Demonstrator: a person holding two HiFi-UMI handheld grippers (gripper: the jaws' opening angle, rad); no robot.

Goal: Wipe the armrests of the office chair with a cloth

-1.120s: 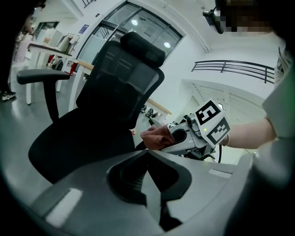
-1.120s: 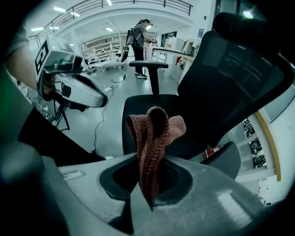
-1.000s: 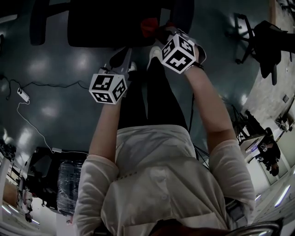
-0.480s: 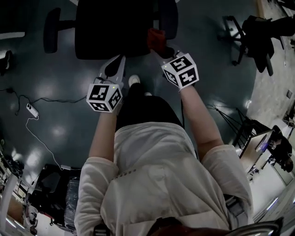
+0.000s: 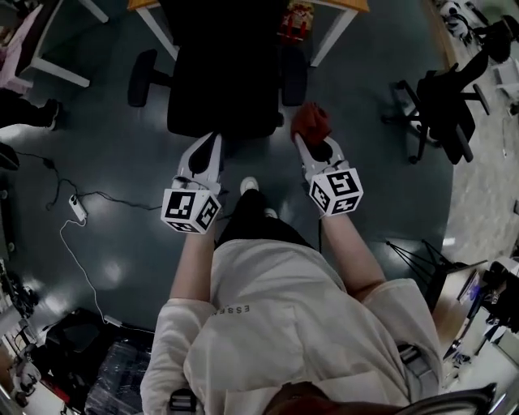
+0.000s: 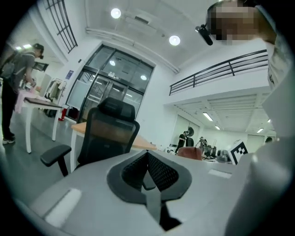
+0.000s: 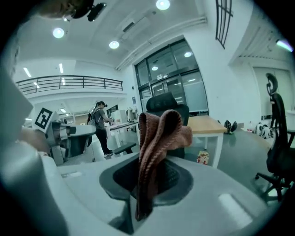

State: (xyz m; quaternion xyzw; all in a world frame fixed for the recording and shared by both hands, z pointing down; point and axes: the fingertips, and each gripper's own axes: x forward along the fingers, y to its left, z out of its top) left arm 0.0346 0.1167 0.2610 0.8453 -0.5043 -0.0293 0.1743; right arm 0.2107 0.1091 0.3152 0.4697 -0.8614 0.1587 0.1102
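A black office chair [image 5: 223, 81] stands in front of me, its left armrest [image 5: 142, 77] and right armrest [image 5: 293, 74] out to either side. My right gripper [image 5: 312, 144] is shut on a reddish-brown cloth [image 5: 310, 121], just below the right armrest. The right gripper view shows the cloth [image 7: 159, 138] standing up from the closed jaws, with the chair [image 7: 166, 103] behind it. My left gripper [image 5: 203, 158] hovers near the seat's front edge. In the left gripper view, that gripper [image 6: 147, 159] is shut with nothing in it, and the chair [image 6: 108, 133] and an armrest [image 6: 55, 154] lie ahead.
A desk with an orange top [image 5: 340, 6] stands behind the chair, a small red and yellow object [image 5: 296, 18] under it. Another black chair [image 5: 442, 101] is at the right. A power strip with cable [image 5: 77, 209] lies on the floor at left. A person [image 6: 14, 92] stands by a white table.
The head view has drawn back from the chair, so the whole chair and the desk now show. Both grippers sit lower in the view. The cloth stays in the right gripper.
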